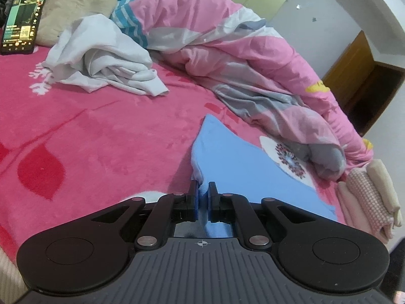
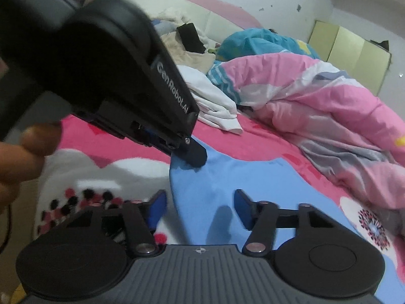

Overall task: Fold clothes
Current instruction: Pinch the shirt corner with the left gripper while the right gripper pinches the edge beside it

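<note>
while l gripper (image 1: 203,190) pinches blue shirt (image 1: 243,162)

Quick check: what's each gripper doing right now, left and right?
Left gripper: shut on the edge of the blue garment.
Right gripper: open, jaws apart above the blue garment, holding nothing.

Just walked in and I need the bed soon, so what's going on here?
A person is folding clothes on the bed with a gripper in each hand. The left gripper is shut on an edge of the light blue garment. The right gripper hangs over the same garment with its jaws apart, pressing nothing. A crumpled white garment waits further back, and folded items are stacked at the side.
</note>
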Demonstrator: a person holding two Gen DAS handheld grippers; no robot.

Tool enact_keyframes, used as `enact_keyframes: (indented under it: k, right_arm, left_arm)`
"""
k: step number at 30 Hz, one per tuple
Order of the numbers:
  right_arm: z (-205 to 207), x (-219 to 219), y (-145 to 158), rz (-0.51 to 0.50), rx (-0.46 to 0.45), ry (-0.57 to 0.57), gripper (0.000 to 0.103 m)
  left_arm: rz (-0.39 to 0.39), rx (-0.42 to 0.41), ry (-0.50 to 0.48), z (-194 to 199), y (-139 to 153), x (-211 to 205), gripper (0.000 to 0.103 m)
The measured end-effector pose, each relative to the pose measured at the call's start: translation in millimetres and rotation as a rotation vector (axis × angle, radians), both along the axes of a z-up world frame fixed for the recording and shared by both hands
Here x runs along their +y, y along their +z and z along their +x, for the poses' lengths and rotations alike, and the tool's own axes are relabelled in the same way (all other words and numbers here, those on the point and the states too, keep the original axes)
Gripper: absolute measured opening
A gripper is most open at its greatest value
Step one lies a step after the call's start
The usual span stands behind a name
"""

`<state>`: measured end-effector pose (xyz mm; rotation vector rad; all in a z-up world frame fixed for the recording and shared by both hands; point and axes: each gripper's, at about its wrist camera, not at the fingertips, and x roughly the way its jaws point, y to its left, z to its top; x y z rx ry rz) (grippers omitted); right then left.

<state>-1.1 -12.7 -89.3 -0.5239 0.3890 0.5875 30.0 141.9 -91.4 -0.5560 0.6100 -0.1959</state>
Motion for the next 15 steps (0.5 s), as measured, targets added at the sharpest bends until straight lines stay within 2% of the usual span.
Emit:
enact_keyframes:
  k: [1,2,4,5,6,7,9,11,13,15]
  right_arm:
    - [3.2,1.8,-2.1,-0.004,0.001,-0.01,0.033]
    - [6.3,1.8,-3.4,-0.001,0.007,-0.023,0.015]
    - [11.6,-4.9,-1.2,0.044,0.032,-0.053,0.007]
    - [14.3,-9.0,0.4,0.072,0.045,-0.069,0.005]
    - [17.0,-14.4,2.9,0.108,0.06,-0.088,0.005]
    - [19.8,-21.2,6.1,0.151,0.078,-0.11,0.005]
    - [25.8,-34.9,11.5,0.24,0.118,-0.151,0.005]
    - [31.6,-47.6,14.8,0.32,0.163,-0.186,0.005]
    - [34.9,-53.7,14.9,0.352,0.178,-0.2,0.005]
    - [36.0,-56.1,12.9,0.363,0.19,-0.203,0.005]
  left_arm:
    - [-0.008,-0.003,-0.011,0.4,0.4,0.5,0.005]
    - [-0.016,-0.005,-0.024,1.0,0.9,1.0,0.005]
    - [-0.047,-0.002,-0.034,3.3,1.5,4.7,0.007]
    - [-0.064,-0.001,-0.032,4.6,1.7,7.4,0.009]
    - [-0.081,0.0,-0.029,6.0,1.9,10.1,0.016]
    - [-0.09,-0.002,-0.019,7.3,2.5,12.7,0.028]
    - [-0.095,-0.004,0.012,12.0,2.9,17.7,0.046]
    - [-0.128,0.007,0.029,19.6,2.1,23.7,0.05]
    - [-0.23,0.047,0.027,31.5,-2.4,31.8,0.055]
    - [-0.315,0.085,0.014,46.0,-7.1,36.2,0.056]
